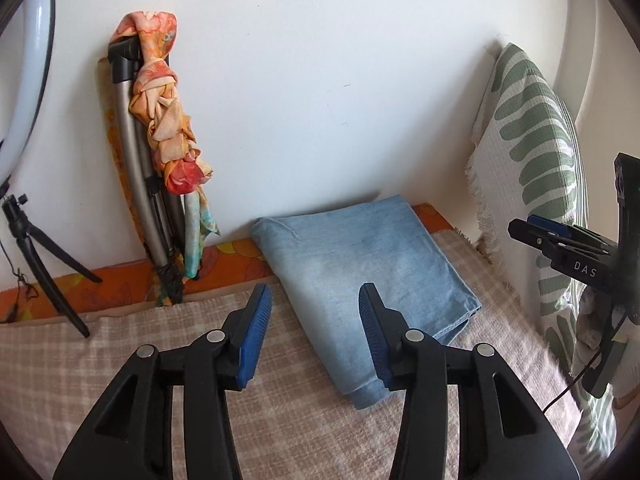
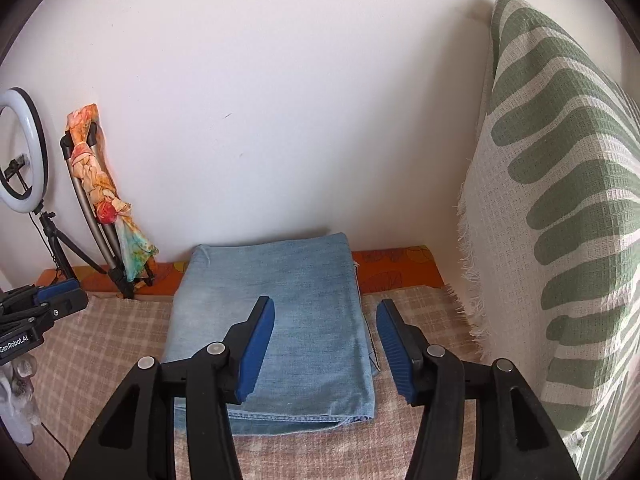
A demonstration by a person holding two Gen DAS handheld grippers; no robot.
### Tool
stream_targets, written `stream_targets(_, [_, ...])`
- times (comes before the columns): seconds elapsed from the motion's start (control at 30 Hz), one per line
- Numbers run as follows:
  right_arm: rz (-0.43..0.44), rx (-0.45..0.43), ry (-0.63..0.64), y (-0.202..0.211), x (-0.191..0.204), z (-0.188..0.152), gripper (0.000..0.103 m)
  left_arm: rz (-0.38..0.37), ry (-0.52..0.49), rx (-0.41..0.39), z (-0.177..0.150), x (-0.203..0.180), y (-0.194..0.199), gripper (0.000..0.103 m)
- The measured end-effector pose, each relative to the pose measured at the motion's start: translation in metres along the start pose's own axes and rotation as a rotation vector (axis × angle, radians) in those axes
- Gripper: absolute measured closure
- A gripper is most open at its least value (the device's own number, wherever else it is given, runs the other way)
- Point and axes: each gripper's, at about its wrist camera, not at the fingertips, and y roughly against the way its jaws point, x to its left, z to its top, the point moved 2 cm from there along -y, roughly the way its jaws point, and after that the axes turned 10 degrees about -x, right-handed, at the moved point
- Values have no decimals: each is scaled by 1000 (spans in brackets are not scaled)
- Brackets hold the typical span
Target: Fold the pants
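The light blue denim pants (image 1: 360,268) lie folded into a compact rectangle on the beige checked cover (image 1: 80,360), against the white wall. They also show in the right wrist view (image 2: 280,320). My left gripper (image 1: 314,336) is open and empty, held above the pants' near left edge. My right gripper (image 2: 326,348) is open and empty, held above the pants' right edge. The right gripper shows at the right edge of the left wrist view (image 1: 560,244). The left gripper shows at the left edge of the right wrist view (image 2: 36,308).
A folded tripod wrapped in an orange patterned scarf (image 1: 164,132) leans on the wall at the left. A ring light on a small tripod (image 2: 20,152) stands further left. A white and green patterned cushion (image 2: 560,220) stands at the right. An orange strip (image 2: 396,268) runs along the wall.
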Motion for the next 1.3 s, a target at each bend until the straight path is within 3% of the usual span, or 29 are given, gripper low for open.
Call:
stream_targets(0.17, [-29,-62,50,60,30,-1,20,-8,-37,-45,-3,-18,60,54])
stream_targets(0.3, [-36,-94,61,108,46,-9,15,-18,-56,-76,-10,-29,104,40])
stream_targets(0.47, [-68,-145,61,162,64,-22,0,-37,-48,-83,-29,-37,145,36])
stream_targets(0.8, [-107,-189,25,238,86,-69,0,-57,-76,-125,-78,-46,215,33])
stream_targets(0.93, [-122,-194,1,253,89,-89,0,-41,-93,-154,-98,-48,238,26])
stream_targets(1.3, [-145,-242,31,274,112,-139,0,40,-46,-174,-144,-27,261,25])
